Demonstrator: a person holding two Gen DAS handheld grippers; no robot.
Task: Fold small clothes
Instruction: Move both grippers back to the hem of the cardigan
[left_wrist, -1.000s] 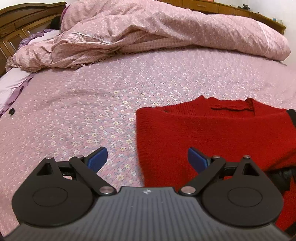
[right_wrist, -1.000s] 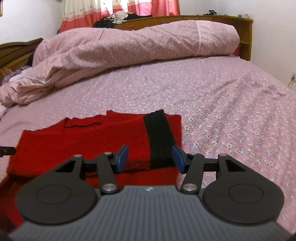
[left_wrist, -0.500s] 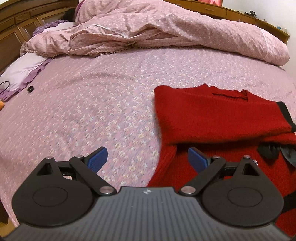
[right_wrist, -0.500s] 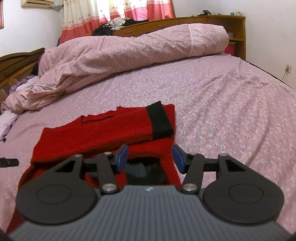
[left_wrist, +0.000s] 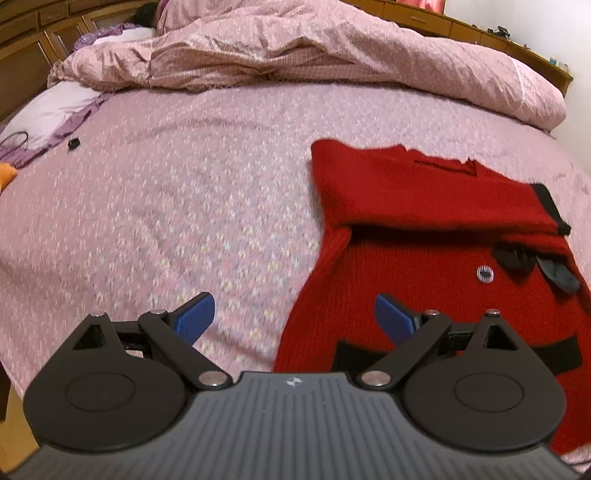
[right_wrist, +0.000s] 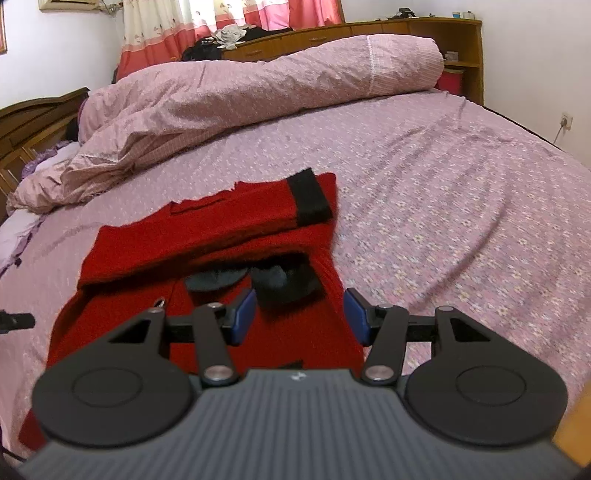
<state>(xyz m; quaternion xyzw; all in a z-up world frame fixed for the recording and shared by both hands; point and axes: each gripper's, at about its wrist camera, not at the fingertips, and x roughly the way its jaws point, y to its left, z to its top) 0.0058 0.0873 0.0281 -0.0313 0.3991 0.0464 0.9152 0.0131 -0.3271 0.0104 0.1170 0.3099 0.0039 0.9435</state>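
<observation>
Left gripper (left_wrist: 294, 316): blue-padded fingers (left_wrist: 194, 318) spread wide, nothing between them. Held above the near edge of the bed (left_wrist: 192, 206); the left pad is over the flowered sheet, the right pad over the red knit.

Right gripper (right_wrist: 300, 319): fingers (right_wrist: 243, 315) apart, somewhat narrower than the left pair, holding nothing. Positioned above the near part of the garment, both pads clear of the cloth.

Red sweater (left_wrist: 436, 236) (right_wrist: 207, 236): small knitted piece, lying flat on the sheet toward the near edge of the bed. Upper portion is folded over itself, forming a thick band across the far end. A sleeve with a black cuff (right_wrist: 308, 201) lies across that band, cuff at the garment's right side. Below the fold, dark fabric patches (right_wrist: 251, 278) and one small white round eye-like piece (left_wrist: 484, 274) show on the front. A black stripe (left_wrist: 554, 356) crosses the near part, partly hidden behind the left gripper's body.

Duvet (right_wrist: 240, 99): pink, bunched in a long roll along the far side of the bed, well apart from the sweater.

Pillow (left_wrist: 55, 107): pale with purple trim, at the bed's far left corner.

Small black object (left_wrist: 74, 144): on the sheet near the pillow; kind cannot be told.

Wooden shelving (right_wrist: 436, 40): behind the duvet, at the far edge.
</observation>
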